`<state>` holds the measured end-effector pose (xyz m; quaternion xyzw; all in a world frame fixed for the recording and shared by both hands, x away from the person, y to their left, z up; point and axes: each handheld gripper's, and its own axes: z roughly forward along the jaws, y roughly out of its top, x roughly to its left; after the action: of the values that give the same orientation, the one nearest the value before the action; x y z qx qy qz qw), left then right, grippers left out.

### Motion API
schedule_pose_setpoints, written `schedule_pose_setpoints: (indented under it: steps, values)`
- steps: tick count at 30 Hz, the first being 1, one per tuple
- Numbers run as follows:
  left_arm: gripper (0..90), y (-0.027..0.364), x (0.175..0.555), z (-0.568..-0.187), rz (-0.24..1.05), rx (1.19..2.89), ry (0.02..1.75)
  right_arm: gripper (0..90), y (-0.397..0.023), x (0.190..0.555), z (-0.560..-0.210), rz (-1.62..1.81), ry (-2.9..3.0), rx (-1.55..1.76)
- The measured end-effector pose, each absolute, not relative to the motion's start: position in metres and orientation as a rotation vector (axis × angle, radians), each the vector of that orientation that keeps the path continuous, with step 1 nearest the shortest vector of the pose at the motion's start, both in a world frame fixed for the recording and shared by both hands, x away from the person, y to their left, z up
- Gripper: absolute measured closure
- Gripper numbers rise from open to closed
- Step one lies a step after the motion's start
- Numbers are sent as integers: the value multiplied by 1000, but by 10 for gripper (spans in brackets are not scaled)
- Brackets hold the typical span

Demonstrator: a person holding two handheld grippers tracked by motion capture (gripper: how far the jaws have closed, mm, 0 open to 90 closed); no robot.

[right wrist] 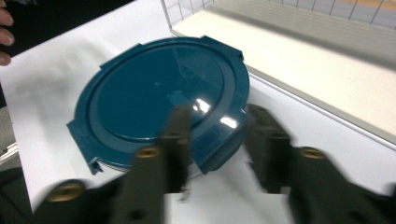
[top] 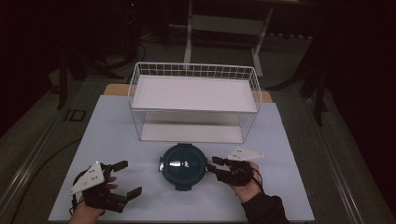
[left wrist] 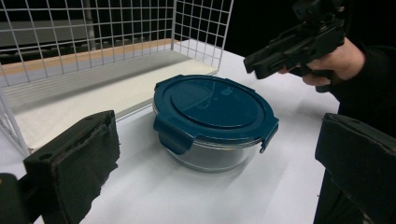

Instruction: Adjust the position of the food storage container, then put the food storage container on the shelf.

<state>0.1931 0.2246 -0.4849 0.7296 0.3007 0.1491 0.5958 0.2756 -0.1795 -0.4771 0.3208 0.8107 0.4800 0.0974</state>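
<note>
Hidden/unclear: right gripper view is motion-blurred; whether a finger touches the lid's clip there cannot be told. High view is dim, room beyond the desk nearly black. Glass body of the container visible in the left gripper view, its contents not discernible.
Container (top: 183, 166): round glass bowl with dark teal clip lid, all clips down, standing on the desk near its front edge, at 6 o'clock from the rack.
Rack (top: 194, 101): white wire shelf, two tiers, at 12 o'clock from the container, near but apart from it.
Desk (top: 116, 135): pale sheet over a wooden top.
Obstruction: rack's lower tier sits low just behind the container.
Left gripper (top: 125, 179): at 9 o'clock from the container, well apart; fingers (left wrist: 74, 163) spread wide, nothing between them, pointing toward the container.
Right gripper (top: 214, 165): at 3 o'clock, just beside the lid rim; fingers (right wrist: 180, 140) partly apart, straddling a lid clip, no firm grip seen.
Hands: both come in from the front edge, right one in a dark sleeve (top: 264, 207).
</note>
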Motion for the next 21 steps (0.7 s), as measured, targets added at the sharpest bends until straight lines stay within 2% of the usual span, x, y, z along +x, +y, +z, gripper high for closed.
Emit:
schedule_pose_setpoints:
  steps: [2,5,9,19,21]
  values:
    - [0,222,194,-484,346,1698,703,343,-180,272,-476,1442,2363,934]
    - [0,219,196,-479,322,1697,695,199,-182,268,-473,1477,2341,909]
    - [0,214,197,-469,290,1686,678,142,-187,263,-466,1532,2308,903]
    - [0,202,211,-454,272,1757,685,153,-189,254,-455,1520,2282,801]
    - [0,199,215,-451,273,1766,691,180,-190,254,-452,1539,2279,792]
